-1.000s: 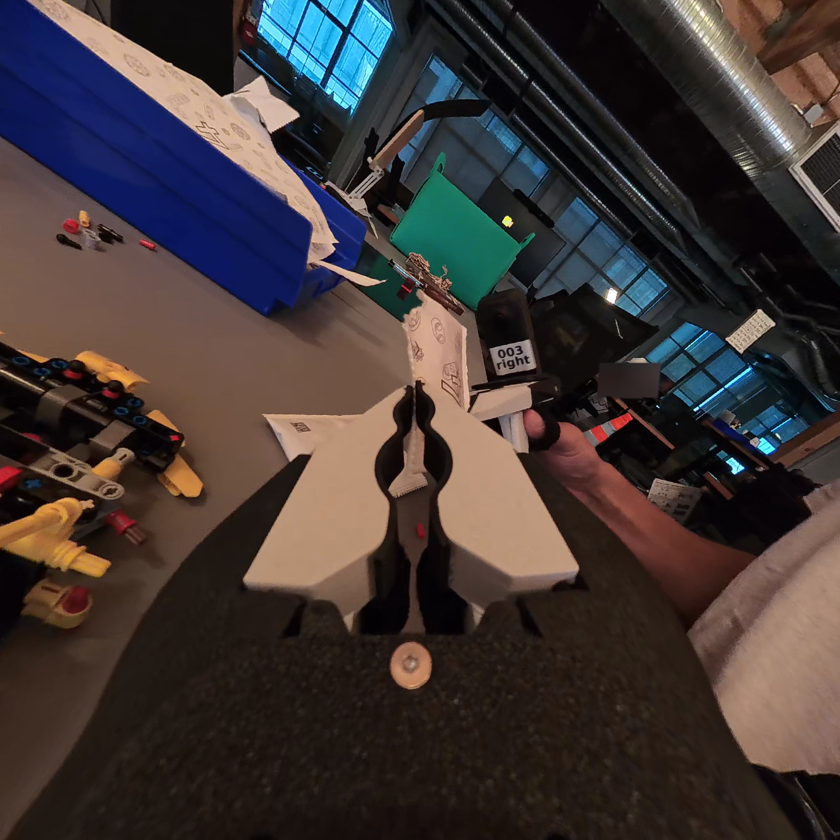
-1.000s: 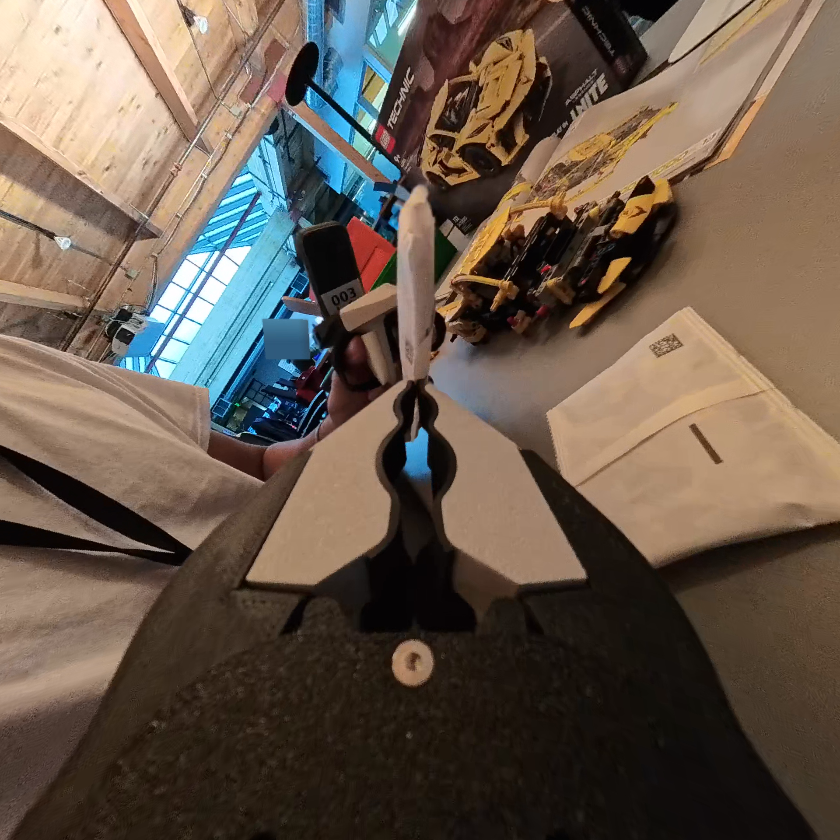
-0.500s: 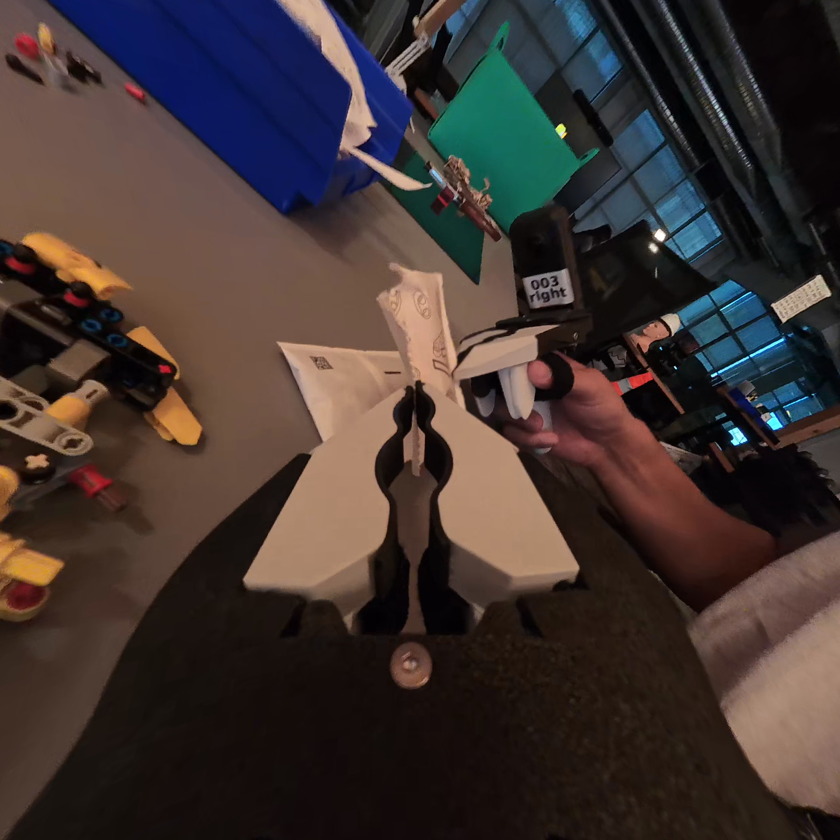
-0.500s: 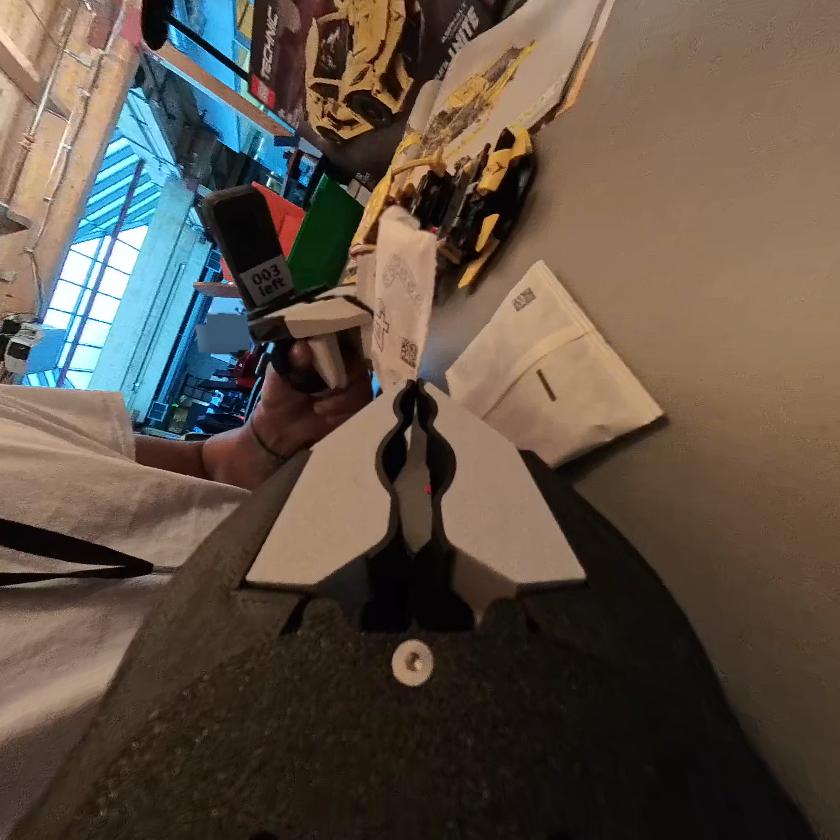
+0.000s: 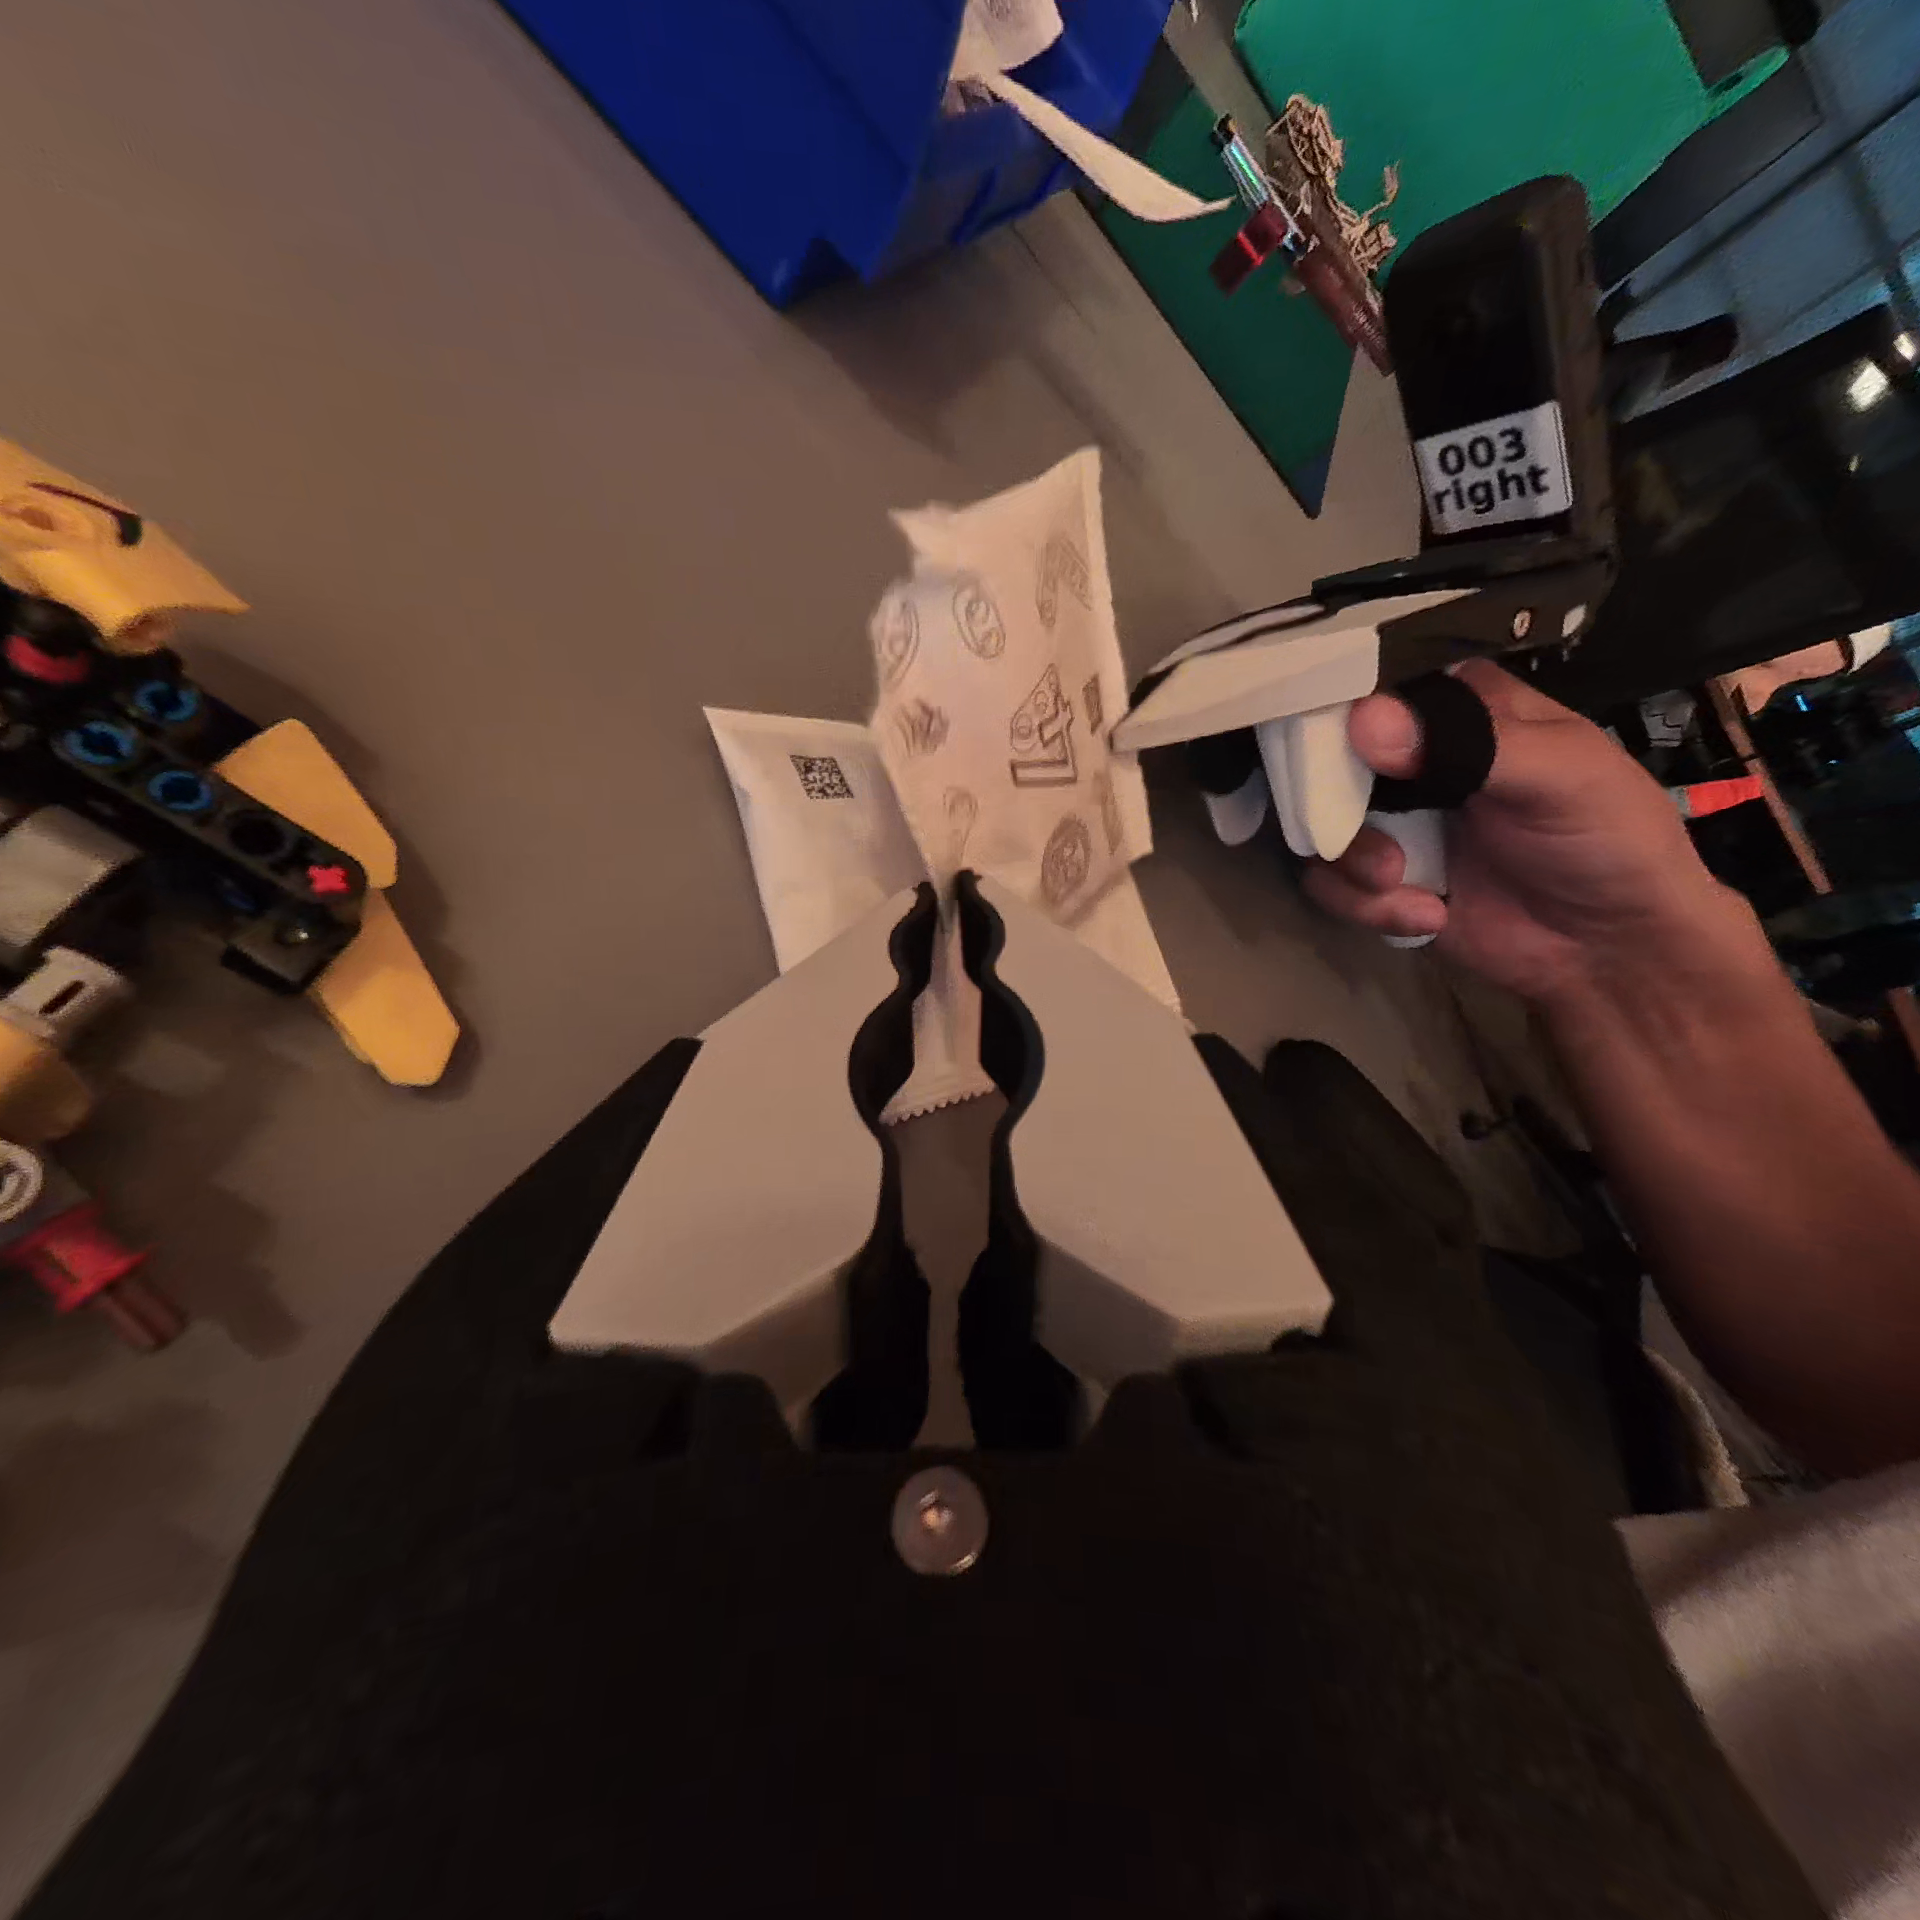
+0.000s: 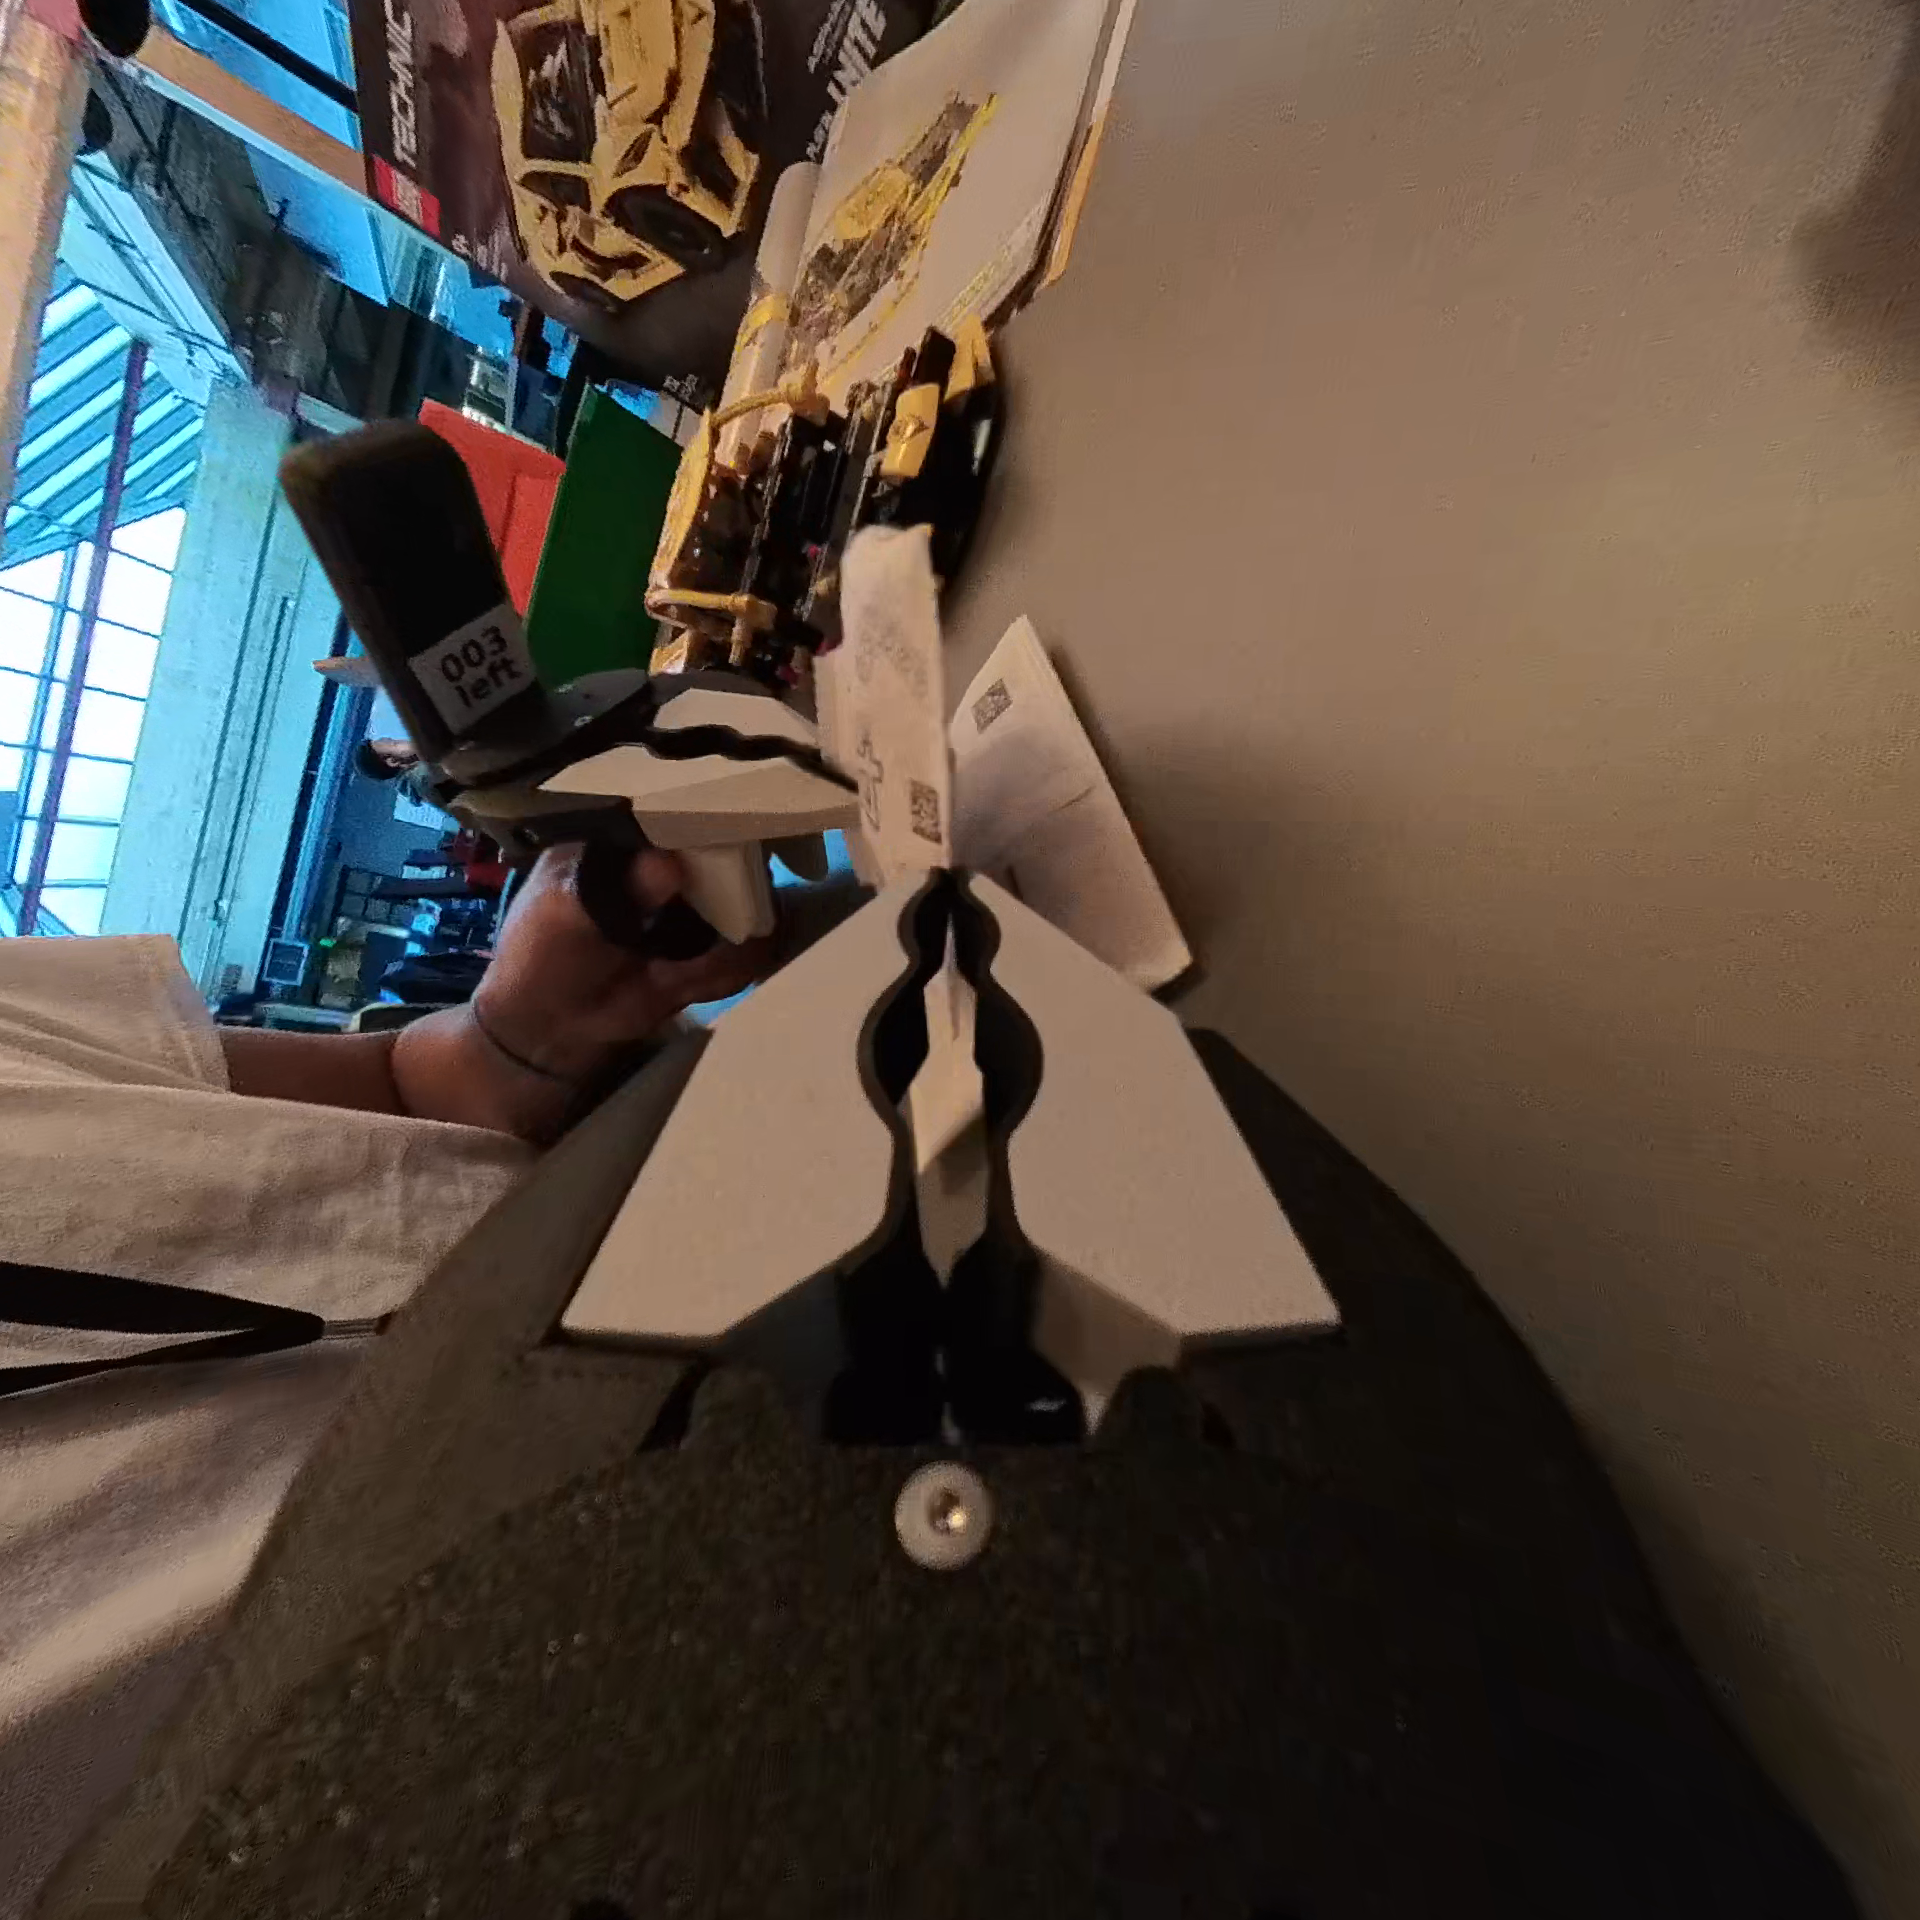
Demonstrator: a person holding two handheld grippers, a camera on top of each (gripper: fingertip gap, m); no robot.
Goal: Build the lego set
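In the left wrist view, the left gripper is seen nearest, its jaws pressed together on one edge of a white paper bag. The zigzag-cut end of the bag is seen between the two white fingers. The bag is printed with small drawings of parts and is held up above the grey table. The opposite edge of the bag is pinched by the right gripper, which is held in a hand on the right side.

Just behind the held bag, a second white paper bag is lying flat on the table. To the left, a half-built yellow and black lego car is standing, and a small red piece is lying near it. Farther away, a blue bin and a green bin are seen.

In the right wrist view, the right gripper is closed on the bottom edge of the bag, and a strip of paper is seen between its jaws. The left gripper is clamped on the bag from the left side. The flat bag is lying just behind on the table. Beyond it the lego car is standing, then an open instruction booklet, and farthest the set's box with a yellow car pictured on it.
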